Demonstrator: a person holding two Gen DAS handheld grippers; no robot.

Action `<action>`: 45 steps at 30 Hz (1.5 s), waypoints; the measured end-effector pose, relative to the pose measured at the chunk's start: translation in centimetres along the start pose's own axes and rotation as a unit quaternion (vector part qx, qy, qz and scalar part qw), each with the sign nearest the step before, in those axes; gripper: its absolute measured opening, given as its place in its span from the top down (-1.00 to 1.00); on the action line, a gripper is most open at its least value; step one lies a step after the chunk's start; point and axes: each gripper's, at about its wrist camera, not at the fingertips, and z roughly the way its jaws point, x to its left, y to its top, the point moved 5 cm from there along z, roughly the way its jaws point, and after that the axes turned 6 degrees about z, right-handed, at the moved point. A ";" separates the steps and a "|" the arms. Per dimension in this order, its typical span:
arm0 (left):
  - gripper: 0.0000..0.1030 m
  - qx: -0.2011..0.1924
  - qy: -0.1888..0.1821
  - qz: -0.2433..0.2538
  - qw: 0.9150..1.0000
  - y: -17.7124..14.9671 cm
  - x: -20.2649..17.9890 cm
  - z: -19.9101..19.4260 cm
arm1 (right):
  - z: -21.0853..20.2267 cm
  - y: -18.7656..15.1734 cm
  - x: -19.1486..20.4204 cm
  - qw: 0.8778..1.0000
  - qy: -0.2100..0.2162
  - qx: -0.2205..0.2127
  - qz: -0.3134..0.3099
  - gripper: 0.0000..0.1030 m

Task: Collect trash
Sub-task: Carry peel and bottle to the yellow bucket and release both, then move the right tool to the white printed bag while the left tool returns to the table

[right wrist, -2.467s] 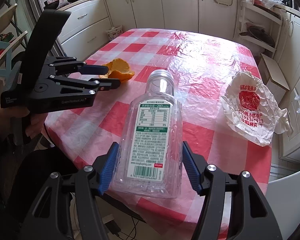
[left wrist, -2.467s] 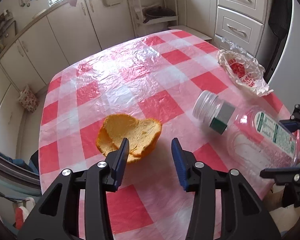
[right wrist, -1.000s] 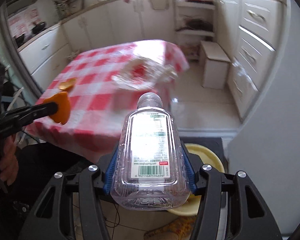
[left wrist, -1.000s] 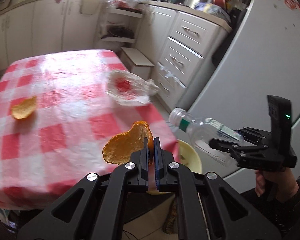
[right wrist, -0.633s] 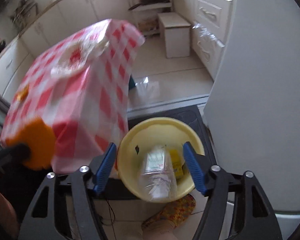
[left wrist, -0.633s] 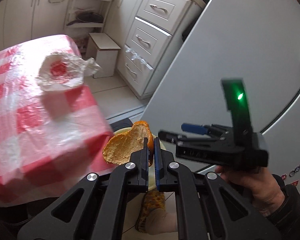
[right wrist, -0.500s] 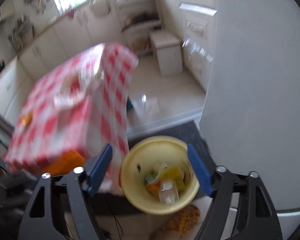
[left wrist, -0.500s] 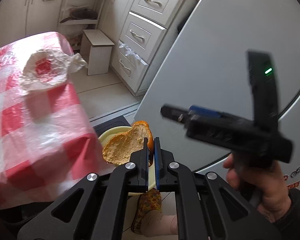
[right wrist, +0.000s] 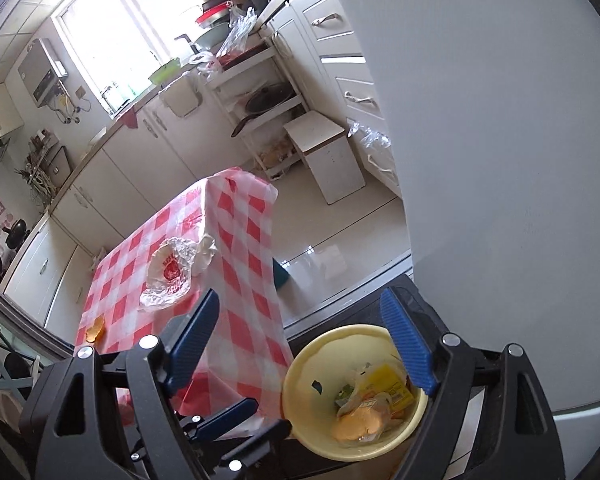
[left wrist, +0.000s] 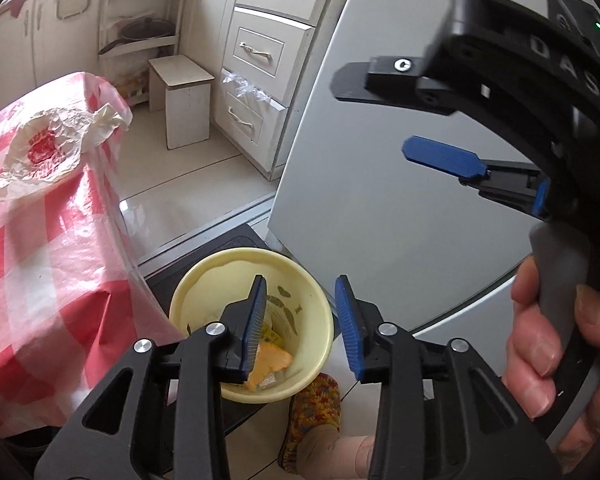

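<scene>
Bin (left wrist: pixel 204 280) on floor mat between table (left wrist: pixel 40 240) at left and fridge (left wrist: pixel 380 200) at right, orange peel (right wrist: pixel 356 426) among wrappers inside it; crumpled wrapper (right wrist: pixel 172 272) on tabletop near far corner, peel scrap (right wrist: pixel 95 328) at near edge; stool (right wrist: pixel 328 156) behind by drawers (left wrist: pixel 256 52).

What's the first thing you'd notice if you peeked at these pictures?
The yellow bin on the floor beside the checked table, with orange peel and wrappers inside. Both tongs hang empty over it, the left tongs opening. A crumpled white bag lies on the table.
</scene>
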 end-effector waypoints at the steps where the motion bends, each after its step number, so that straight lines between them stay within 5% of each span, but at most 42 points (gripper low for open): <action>1: 0.29 0.000 0.001 -0.002 1.000 -0.1 0.2 -0.3 | 0.2 -0.1 0.2 1.000 0.002 0.002 -0.001 -0.55; 12: -0.05 -0.021 0.062 -0.030 0.997 -4.3 5.3 -6.7 | 2.8 -1.6 5.2 0.997 0.036 0.048 -0.042 -0.56; 24: -0.20 -0.051 0.141 -0.152 0.977 -8.5 16.6 -13.8 | 12.3 -3.0 12.3 0.987 0.067 0.125 -0.081 -0.59; 37: -0.22 -0.071 0.182 -0.198 0.960 -10.9 22.6 -17.8 | 20.2 -2.4 15.1 0.982 0.067 0.156 -0.078 -0.63; 42: -0.26 -0.085 0.206 -0.233 0.947 -11.8 25.7 -19.9 | 20.6 -2.3 16.4 0.983 0.054 0.136 -0.108 -0.58; 45: -0.30 -0.099 0.227 -0.269 0.931 -12.9 28.7 -21.5 | 20.7 -1.8 16.7 0.984 0.047 0.119 -0.121 -0.46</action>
